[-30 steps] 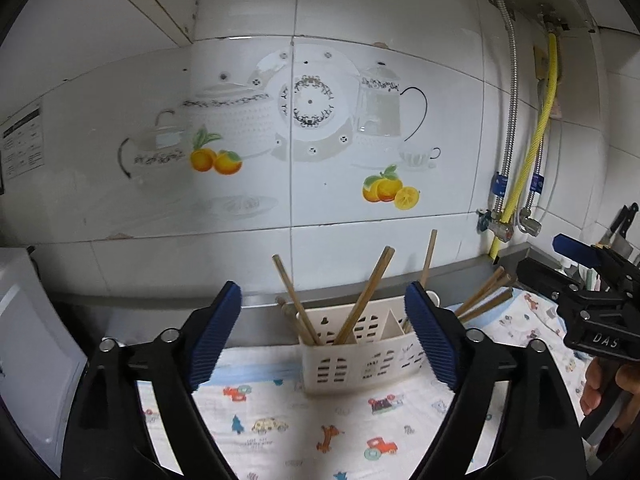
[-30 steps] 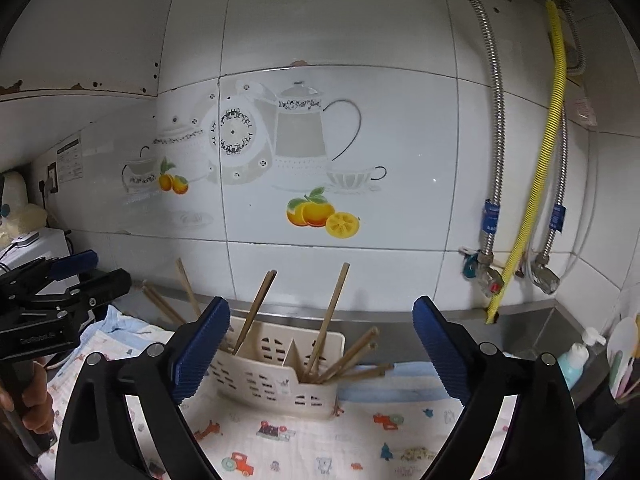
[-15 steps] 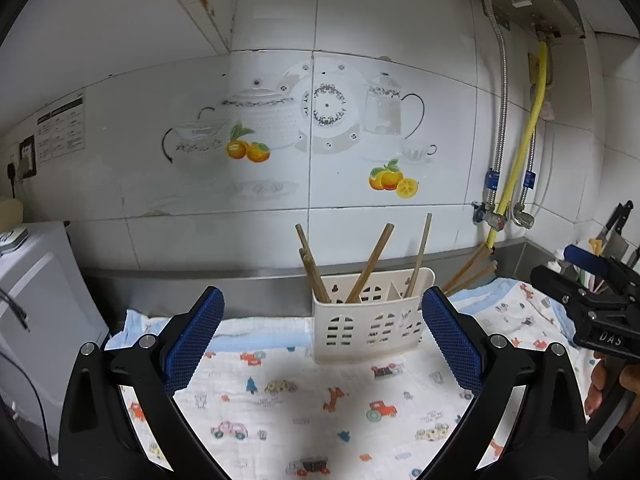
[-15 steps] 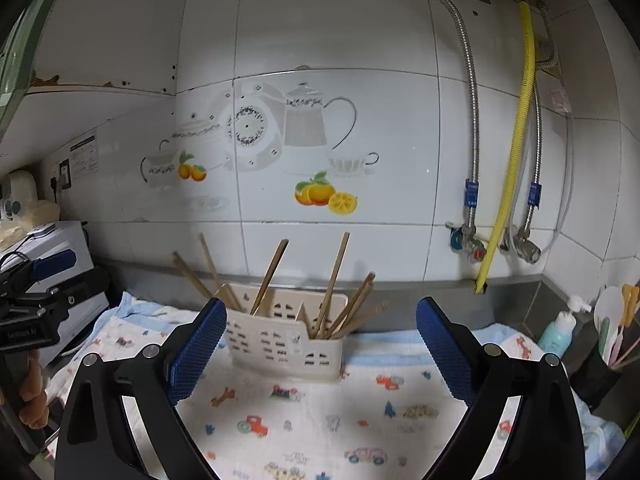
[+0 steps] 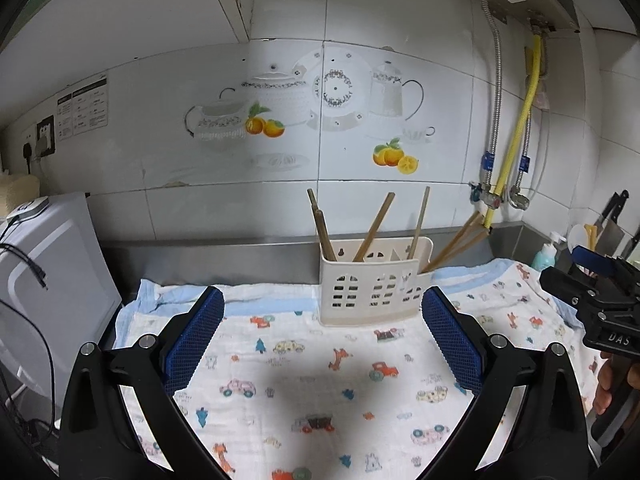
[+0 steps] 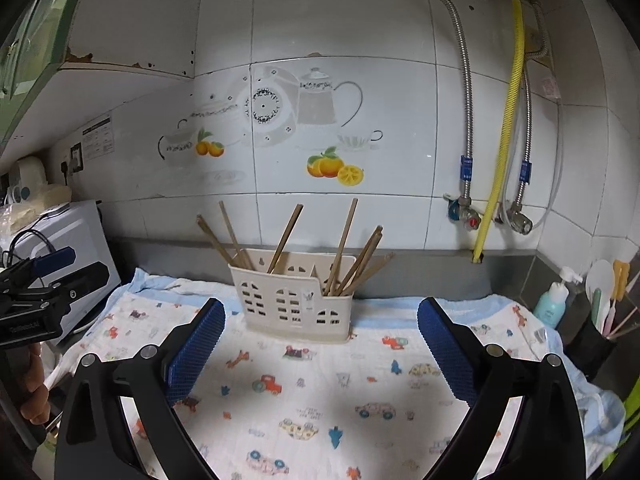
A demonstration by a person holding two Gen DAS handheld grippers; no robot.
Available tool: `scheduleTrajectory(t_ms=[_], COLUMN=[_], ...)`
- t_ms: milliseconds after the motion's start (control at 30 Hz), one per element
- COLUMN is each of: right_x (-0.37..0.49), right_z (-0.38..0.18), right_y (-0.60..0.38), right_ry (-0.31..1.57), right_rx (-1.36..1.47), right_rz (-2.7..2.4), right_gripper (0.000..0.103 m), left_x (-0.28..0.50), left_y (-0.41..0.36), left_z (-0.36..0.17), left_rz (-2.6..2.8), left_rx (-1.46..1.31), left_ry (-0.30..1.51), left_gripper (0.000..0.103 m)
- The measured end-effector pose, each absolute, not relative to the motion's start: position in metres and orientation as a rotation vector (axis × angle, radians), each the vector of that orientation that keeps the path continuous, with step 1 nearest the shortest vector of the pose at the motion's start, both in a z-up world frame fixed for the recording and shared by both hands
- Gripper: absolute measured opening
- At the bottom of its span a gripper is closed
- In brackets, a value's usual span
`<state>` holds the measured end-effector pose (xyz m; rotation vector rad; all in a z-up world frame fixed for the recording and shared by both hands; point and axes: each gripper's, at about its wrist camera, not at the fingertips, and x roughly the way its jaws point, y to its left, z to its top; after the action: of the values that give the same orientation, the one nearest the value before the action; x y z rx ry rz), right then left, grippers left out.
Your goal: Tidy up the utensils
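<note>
- While both grippers hang over the cloth (image 5: 304, 392), the caddy (image 5: 374, 294) stands at its far edge, close to the steel upstand below the tiled wall (image 5: 360, 8).
- The caddy is cream plastic, boxy, with arched and square cut-outs in its front and dividers inside.
- Chopsticks (image 5: 374, 226) of brown wood, thin and straight, lean out of the caddy: some to the left, single ones near the middle, a bunch slanting out to the right.
- The cloth is soft white muslin printed with small cars, trains and trees, laid over a pale blue layer whose edge shows behind the caddy.
- Left gripper (image 5: 322, 342): black arms, blue cross-hatched pads (image 5: 192, 340), spread wide, nothing between them, in front of the caddy.
- Right gripper (image 6: 320, 350): the same build, pads (image 6: 196, 350) wide apart and bare, also in front of the caddy.
- In the left view the right gripper shows right of the caddy with raised letters "DAS" on its black body; a person's fingers (image 5: 610, 384) wrap its handle.
- Right of the caddy, in the corner, a dark pot (image 6: 588, 350) holds pastel spatulas and spoons; beside it stands a teal pump bottle (image 6: 552, 300).
- Left of the caddy sits a white appliance (image 5: 48, 280) with black cables.
- Above the caddy the tiles carry a teapot-and-oranges print; a yellow ribbed hose (image 6: 504, 128) and braided steel hoses run down the wall to its right.
- A notice (image 5: 82, 110) up left of the caddy is too small to read.
</note>
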<state>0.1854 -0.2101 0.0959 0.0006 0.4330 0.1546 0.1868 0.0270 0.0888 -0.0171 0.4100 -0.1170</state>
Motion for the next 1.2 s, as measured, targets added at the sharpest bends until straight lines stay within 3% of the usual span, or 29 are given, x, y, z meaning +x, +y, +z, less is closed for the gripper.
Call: scheduleTrajectory(t_ms=[1200], right_x=[0.058], right_z=[0.068], right_y=[-0.209], right_ry=[0.473], right_rx=[0.05], right_rz=[0.18], right_gripper=[0.096], left_x=[0.061], left_y=[0.041], left_z=[0.061], left_rz=[-0.092], left_rx=[-0.025], left_ry=[0.436], left_gripper=[0.098])
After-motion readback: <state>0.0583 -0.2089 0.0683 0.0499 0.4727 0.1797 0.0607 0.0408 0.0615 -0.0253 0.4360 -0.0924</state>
